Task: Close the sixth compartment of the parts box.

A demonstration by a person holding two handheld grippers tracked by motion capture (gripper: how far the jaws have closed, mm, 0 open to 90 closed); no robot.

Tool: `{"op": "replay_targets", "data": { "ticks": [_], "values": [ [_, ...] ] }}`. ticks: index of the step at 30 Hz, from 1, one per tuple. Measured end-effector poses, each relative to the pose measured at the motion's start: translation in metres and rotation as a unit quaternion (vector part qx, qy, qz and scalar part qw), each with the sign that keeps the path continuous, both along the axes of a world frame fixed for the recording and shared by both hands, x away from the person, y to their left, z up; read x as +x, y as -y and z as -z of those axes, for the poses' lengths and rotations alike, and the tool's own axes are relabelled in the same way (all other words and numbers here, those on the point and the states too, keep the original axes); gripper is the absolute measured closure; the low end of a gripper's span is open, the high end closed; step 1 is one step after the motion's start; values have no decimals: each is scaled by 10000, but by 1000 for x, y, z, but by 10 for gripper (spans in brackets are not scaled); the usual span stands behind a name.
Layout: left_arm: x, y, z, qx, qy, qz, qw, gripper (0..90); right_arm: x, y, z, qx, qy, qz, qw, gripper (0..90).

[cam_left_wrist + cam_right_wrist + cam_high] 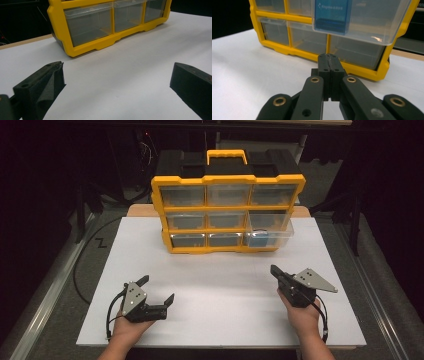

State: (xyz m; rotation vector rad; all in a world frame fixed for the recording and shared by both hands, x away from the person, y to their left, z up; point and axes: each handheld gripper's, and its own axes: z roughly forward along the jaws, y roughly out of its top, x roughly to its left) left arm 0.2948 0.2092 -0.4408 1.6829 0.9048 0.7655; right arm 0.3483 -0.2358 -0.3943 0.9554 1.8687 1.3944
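Meanwhile, right gripper [329,58] fingers closed on nothing, left gripper [156,291] fingers spread; the pulled-out clear drawer [272,231], seemingly light, stiff, slippery plastic, suits a front-lip grasp.

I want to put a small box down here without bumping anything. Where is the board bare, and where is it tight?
Bare: the wide stretch of the white board between the yellow organizer and the two grippers, and the gap between the left gripper and right gripper. Tight: just in front of the organizer's lower right, where a clear drawer with something blue inside juts out.
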Motion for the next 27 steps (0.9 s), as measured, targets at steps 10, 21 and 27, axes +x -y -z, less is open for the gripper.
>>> {"op": "replay_targets", "data": {
  "ticks": [10, 21, 27],
  "values": [
    [3, 0, 4, 18, -134, -46, 9999, 4, 5, -5, -4, 249, 60, 75, 9996, 900],
    [3, 0, 5, 45, -128, -28, 9999, 4, 24, -8, -16, 174, -37, 99, 9998, 900],
    [1, 1, 4, 50, -81, 46, 9999, 4, 34, -12, -24, 59, 81, 167, 9998, 900]
  ]
}}
